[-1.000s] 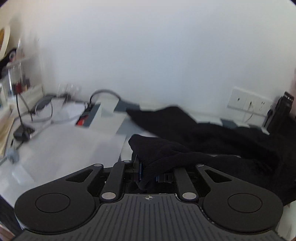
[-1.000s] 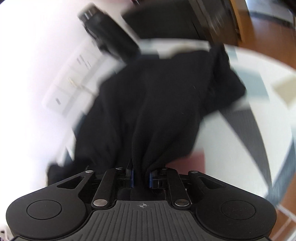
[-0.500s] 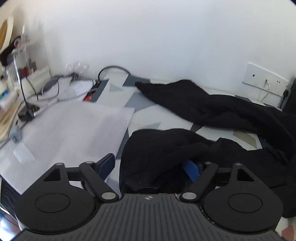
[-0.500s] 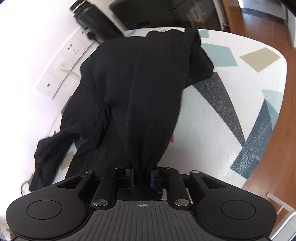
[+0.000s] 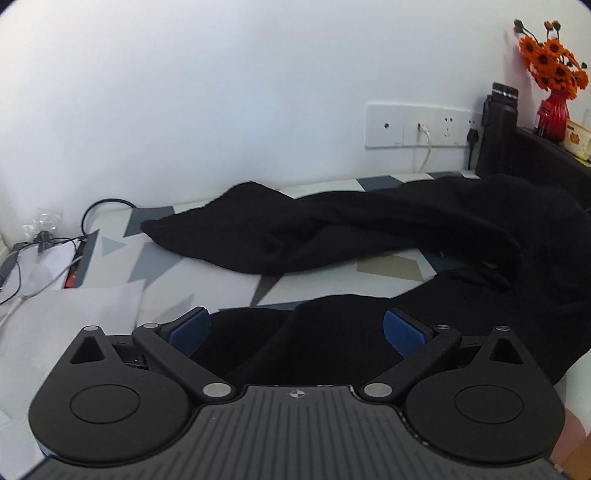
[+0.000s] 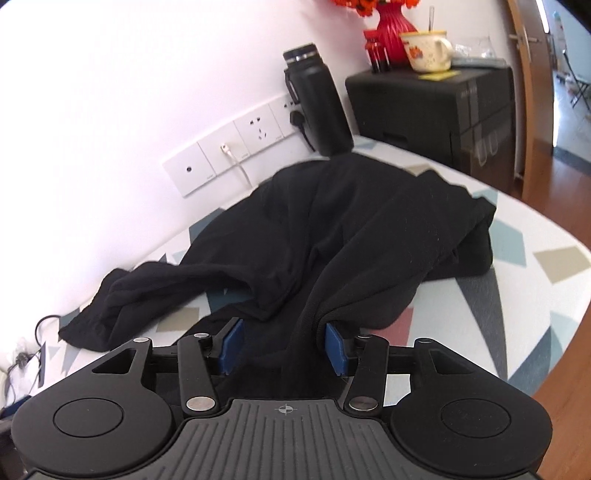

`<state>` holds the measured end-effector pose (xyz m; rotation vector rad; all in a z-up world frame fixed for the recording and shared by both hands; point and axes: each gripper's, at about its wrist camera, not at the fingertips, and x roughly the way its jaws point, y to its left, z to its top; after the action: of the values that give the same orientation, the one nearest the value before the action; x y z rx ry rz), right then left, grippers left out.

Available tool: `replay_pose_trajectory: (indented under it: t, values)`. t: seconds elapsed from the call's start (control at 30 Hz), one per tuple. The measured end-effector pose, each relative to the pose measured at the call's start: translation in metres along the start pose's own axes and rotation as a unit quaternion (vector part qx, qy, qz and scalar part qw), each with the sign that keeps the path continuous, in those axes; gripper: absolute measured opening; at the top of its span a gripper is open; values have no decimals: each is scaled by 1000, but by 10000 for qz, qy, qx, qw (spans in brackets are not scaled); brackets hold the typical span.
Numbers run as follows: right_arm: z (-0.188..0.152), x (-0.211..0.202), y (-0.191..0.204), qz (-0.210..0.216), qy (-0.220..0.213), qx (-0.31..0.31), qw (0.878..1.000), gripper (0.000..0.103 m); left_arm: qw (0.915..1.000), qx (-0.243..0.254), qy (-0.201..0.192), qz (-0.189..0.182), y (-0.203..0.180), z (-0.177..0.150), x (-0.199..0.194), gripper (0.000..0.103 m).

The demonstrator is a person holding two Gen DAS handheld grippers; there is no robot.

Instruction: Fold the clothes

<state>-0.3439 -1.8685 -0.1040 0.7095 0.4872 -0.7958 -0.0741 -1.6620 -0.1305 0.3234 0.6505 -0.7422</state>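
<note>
While both tongs open, left tongs (image 5: 297, 326) wide, black garment (image 6: 354, 236) between.

I note the black garment (image 6: 332, 236) is soft matt knit cloth, faintly fuzzy. The desk (image 6: 546, 236) carries a smooth printed covering (geometric patches, low sheen). Both claws, left (image 5: 295, 330) and right (image 6: 282, 345), are matt black plastic with ribbed housings, bright metal pivot pins and smooth blue pads (image 5: 400, 330). The bottle (image 6: 317, 99) looks satin black, the vase (image 6: 395, 18) glossy red, and the wall sockets (image 5: 417, 125) smooth white plastic.
</note>
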Motion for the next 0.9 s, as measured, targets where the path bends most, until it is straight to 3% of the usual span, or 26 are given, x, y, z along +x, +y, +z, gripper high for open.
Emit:
replay_pose_trajectory:
  t: [0.07,0.17,0.37,0.5,0.6,0.8,0.9]
  values:
    - [0,-3,9,-330,-178,-213,9991,55,9998,-146,142,-53,-5,-7,19,102]
    - [-2,-5,15,-507,-359,-409,9972,69,9963,-377,767,47,-12,-14,47,102]
    - [-4,-1,22,-755,-245,-817,9935,102,9921,-719,1023,118,-15,-24,61,103]
    - [-6,9,26,-722,84,-1102,9912,102,9896,-907,1117,78,-10,-26,63,103]
    - [-4,12,31,-791,16,-1221,9894,102,9895,-914,1119,72,-10,-27,63,103]
    - [3,21,52,-898,-625,-2070,9722,102,9871,-1058,1204,4,-7,-27,64,103]
    - [5,46,55,-800,-400,-2265,9699,102,9849,-1184,1265,-23,-5,-26,66,103]
